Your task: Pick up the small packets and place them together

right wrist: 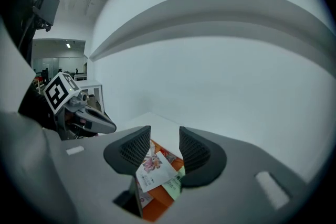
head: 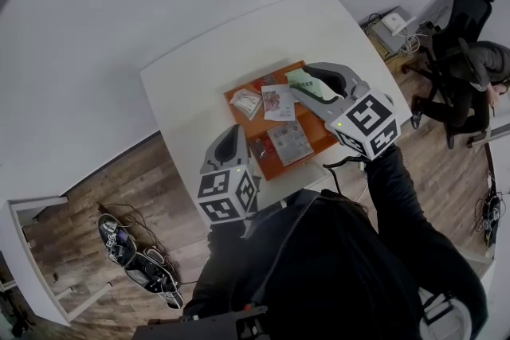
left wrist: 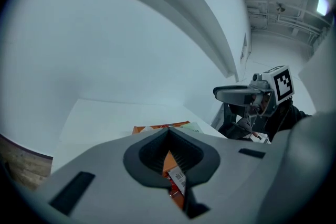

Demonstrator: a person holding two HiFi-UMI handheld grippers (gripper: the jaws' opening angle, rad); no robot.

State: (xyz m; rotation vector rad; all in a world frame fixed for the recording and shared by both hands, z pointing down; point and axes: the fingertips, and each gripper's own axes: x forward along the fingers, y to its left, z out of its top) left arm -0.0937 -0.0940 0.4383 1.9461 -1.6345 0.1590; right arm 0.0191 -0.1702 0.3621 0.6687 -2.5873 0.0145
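The right tool [right wrist: 161, 145] hangs open above the far right of the orange tray [head: 272, 166] on the white counter [head: 191, 84], nothing pinched; the left tool [left wrist: 168, 135] is closed and empty at the tray's near left. To lift the pink-printed packet [right wrist: 152, 166] cleanly, lower until the pads straddle its short side, clear of the green packet [right wrist: 174, 184] just beside it; its long axis seems to run near to far, slightly tilted.

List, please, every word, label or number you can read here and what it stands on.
Nothing reads clearly.
Packets on the orange tray: print too small to read.
Barcode label in the left gripper view: digits blurred.
Marker cubes: square patterns only, no letters.
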